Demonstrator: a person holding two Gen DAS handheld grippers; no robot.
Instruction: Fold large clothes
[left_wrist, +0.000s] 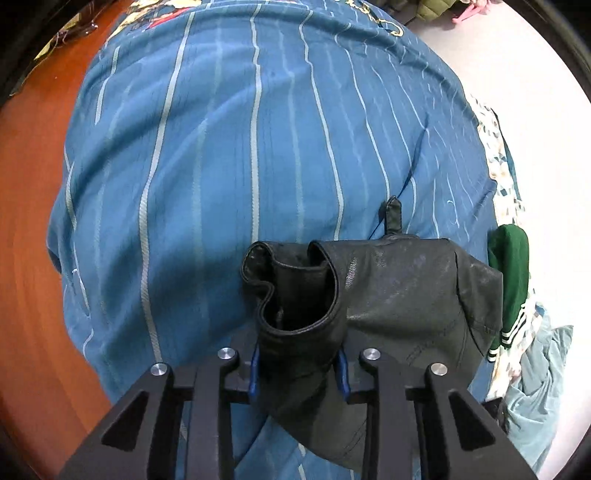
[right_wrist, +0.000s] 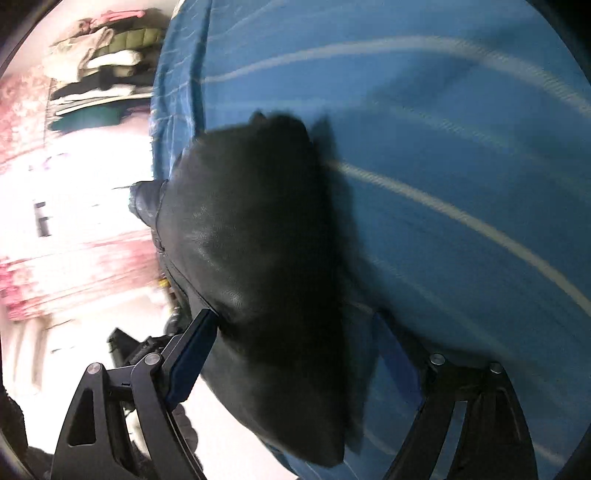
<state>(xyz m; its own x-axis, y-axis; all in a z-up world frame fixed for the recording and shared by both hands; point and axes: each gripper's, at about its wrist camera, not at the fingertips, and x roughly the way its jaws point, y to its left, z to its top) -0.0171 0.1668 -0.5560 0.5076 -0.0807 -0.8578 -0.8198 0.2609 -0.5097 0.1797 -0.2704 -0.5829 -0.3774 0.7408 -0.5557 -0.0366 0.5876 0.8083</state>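
**Black leather garment gripped by left tool over striped blue sheet**

While the left tool (left_wrist: 298, 373) points forward along the bed, its two blue-padded fingers (left_wrist: 253, 373) are clenched on a bunched fold of the black leather garment (left_wrist: 399, 295). The pinched edge curls up into an open loop just ahead of the fingertips. The rest of the leather spreads to the right on the blue striped sheet (left_wrist: 229, 140). A green garment with white stripes (left_wrist: 511, 266) lies at the sheet's right edge, just beside the leather.

Right wrist view is motion-blurred. Right tool (right_wrist: 299, 339) is tilted, fingers spread wide apart. The leather garment (right_wrist: 251, 236) lies between them, against the left pad; no grip visible. Stacked folded clothes (right_wrist: 99, 66) sit in the background, well apart. Wooden floor (left_wrist: 29, 229) shows left of the bed.
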